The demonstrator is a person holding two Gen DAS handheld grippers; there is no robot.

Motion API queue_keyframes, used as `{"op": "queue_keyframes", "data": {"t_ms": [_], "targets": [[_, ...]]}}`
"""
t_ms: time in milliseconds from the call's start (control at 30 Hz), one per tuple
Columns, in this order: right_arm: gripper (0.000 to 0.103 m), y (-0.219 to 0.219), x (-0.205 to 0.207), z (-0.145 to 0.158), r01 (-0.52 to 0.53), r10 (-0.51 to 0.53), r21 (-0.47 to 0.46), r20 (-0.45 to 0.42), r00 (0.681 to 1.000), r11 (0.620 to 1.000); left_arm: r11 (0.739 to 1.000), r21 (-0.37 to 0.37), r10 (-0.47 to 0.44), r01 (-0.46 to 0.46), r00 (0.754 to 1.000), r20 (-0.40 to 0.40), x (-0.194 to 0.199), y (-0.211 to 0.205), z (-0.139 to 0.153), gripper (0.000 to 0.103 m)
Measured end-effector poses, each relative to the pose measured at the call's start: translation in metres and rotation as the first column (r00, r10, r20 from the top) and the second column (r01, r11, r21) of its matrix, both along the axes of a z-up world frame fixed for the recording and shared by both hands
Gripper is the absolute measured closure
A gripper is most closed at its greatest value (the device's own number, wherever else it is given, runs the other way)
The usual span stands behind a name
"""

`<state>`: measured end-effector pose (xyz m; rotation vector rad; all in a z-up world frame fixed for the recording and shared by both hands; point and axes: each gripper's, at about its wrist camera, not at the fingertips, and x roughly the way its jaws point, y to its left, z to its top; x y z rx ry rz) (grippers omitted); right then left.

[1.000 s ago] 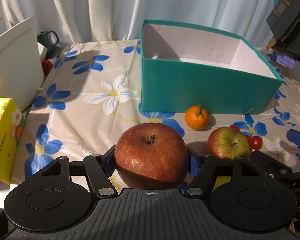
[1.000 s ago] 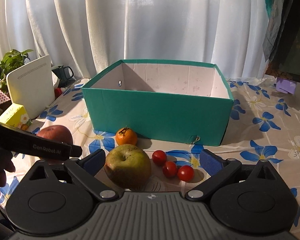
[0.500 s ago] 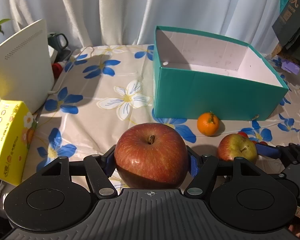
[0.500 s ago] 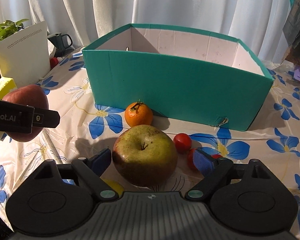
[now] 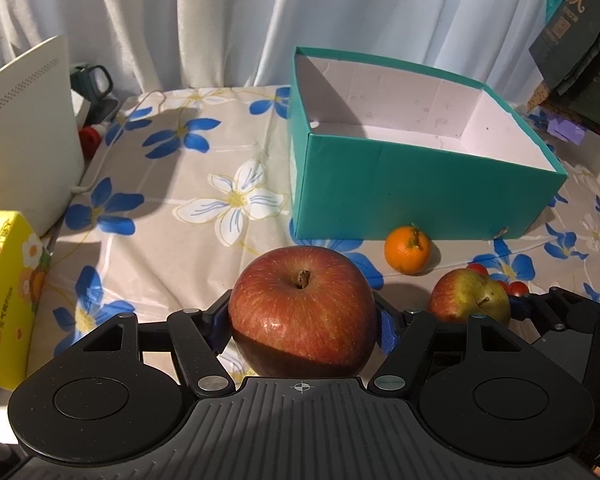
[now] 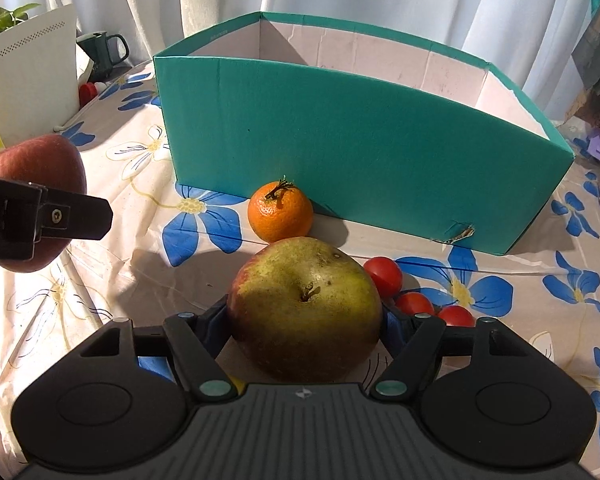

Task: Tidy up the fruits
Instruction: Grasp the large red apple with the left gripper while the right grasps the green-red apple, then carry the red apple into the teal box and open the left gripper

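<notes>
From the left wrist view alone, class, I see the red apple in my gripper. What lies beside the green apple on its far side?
Observer: Three cherry tomatoes lie on the cloth to the right of the green apple; your view shows only two, partly hidden.
Operator: Is the right gripper on that apple?
Observer: The right gripper is closing, with the apple between its blue pads and both meeting its sides.
Operator: Does the tangerine touch the box?
Observer: The tangerine sits right at the front wall of the teal box; I cannot tell whether they touch.
</notes>
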<state>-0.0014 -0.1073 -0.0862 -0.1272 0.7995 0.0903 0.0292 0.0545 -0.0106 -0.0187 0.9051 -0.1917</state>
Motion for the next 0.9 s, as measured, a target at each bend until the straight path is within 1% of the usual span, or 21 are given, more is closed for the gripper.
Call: {"op": "queue_keyframes", "data": {"t_ms": [100, 200, 333, 500, 600, 733, 900], "targets": [[0.03, 0.001, -0.001, 0.0, 0.01, -0.01, -0.001, 0.014, 1.0, 1.0, 1.0, -0.006, -0.014, 0.014, 1.0, -0.001, 0.002, 0.001, -0.001, 0.031], [0.031, -0.003, -0.003, 0.003, 0.027, -0.028, 0.018, 0.013, 1.0, 0.999, 1.0, -0.007, -0.013, 0.013, 1.0, 0.003, 0.004, 0.001, 0.001, 0.031], [0.031, -0.016, -0.014, 0.02, 0.034, -0.036, 0.034, 0.066, 0.997, 0.999, 1.0, 0.009, 0.002, -0.002, 1.0, 0.009, 0.006, -0.006, 0.006, 0.031], [0.031, -0.049, -0.028, 0.045, 0.058, -0.068, 0.08, 0.137, 0.988, 0.995, 0.999, 0.041, 0.002, -0.004, 0.999, 0.049, 0.006, -0.029, 0.02, 0.031], [0.031, -0.069, -0.034, 0.057, 0.074, -0.09, 0.097, 0.176, 0.98, 0.993, 0.999, 0.032, -0.008, 0.006, 0.998, 0.065, 0.007, -0.044, 0.032, 0.031], [0.031, -0.093, -0.039, 0.067, 0.113, -0.136, 0.11, 0.231, 0.963, 0.988, 0.999, 0.048, -0.003, -0.001, 0.996, 0.087, 0.015, -0.065, 0.043, 0.031], [0.031, -0.115, -0.041, 0.072, 0.128, -0.158, 0.125, 0.265, 0.951, 0.984, 0.998, 0.065, 0.014, -0.021, 0.995, 0.101, 0.027, -0.081, 0.049, 0.031]]}}
